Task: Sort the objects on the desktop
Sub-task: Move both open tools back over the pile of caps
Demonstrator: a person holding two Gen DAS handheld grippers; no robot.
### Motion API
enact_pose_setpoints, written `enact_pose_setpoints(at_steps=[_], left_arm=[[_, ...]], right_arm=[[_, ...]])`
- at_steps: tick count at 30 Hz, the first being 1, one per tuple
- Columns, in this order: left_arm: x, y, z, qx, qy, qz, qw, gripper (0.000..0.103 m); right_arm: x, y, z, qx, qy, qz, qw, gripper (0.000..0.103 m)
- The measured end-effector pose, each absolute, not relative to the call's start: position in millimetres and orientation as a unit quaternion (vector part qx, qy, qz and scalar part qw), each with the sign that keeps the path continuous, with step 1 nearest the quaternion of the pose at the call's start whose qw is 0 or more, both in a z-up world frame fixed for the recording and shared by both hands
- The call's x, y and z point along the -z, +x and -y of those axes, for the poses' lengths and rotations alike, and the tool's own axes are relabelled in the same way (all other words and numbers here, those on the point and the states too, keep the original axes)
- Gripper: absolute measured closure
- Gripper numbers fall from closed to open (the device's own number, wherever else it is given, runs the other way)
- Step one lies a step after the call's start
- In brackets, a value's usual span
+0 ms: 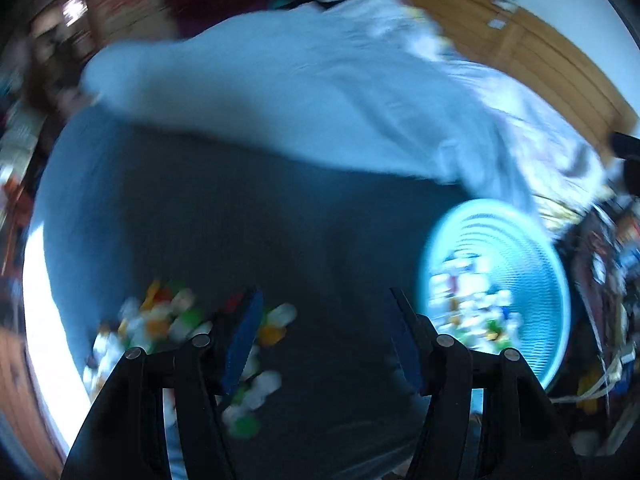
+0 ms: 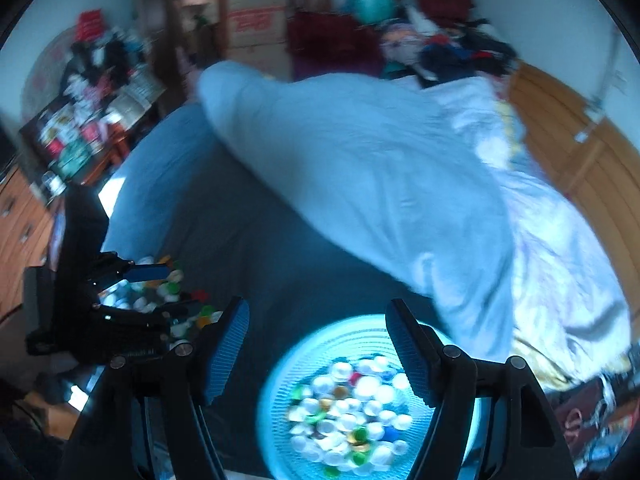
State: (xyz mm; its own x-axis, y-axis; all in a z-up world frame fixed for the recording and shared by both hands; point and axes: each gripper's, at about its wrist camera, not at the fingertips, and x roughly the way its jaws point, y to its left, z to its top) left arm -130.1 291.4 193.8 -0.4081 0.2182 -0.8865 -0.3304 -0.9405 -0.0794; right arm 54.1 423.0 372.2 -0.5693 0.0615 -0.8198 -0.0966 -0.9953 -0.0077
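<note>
A loose pile of coloured bottle caps (image 1: 176, 324) lies on the dark blue bedsheet (image 1: 312, 240), left of my left gripper (image 1: 322, 344), which is open and empty above the sheet. A light blue round basket (image 1: 520, 256) holding several caps sits to its right. In the right wrist view the basket (image 2: 288, 364) with its caps (image 2: 352, 408) lies under my right gripper (image 2: 316, 344), which is open and empty. The left gripper (image 2: 160, 288) shows there too, open over the loose caps (image 2: 168, 288).
A pale blue duvet (image 2: 360, 168) is bunched across the bed behind the work area. A wooden headboard (image 2: 580, 160) stands at the right. A cluttered desk (image 2: 80, 120) stands at the left, and clothes and a cardboard box (image 2: 256, 16) lie at the back.
</note>
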Motion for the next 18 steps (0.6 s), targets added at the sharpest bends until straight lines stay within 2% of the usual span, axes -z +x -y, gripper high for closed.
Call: enact_pose_setpoints(at_steps=[7, 10, 14, 18], left_arm=[[-99, -103, -67, -0.818, -0.57, 0.055, -0.053, 0.047], [-72, -92, 12, -0.81, -0.567, 0.095, -0.114, 0.047], [-44, -94, 74, -0.81, -0.562, 0.103, -0.131, 0.047], [-28, -97, 94, -0.82, -0.558, 0.088, -0.096, 0.047]], right_arm=[[-326, 3, -333, -0.86, -0.507, 0.017, -0.054, 0.026], [-299, -9, -298, -0.842, -0.531, 0.024, -0.086, 0.025], [-267, -18, -255, -0.824, -0.553, 0.031, -0.118, 0.025], [-222, -38, -207, -0.814, -0.554, 0.039, -0.174, 0.025]])
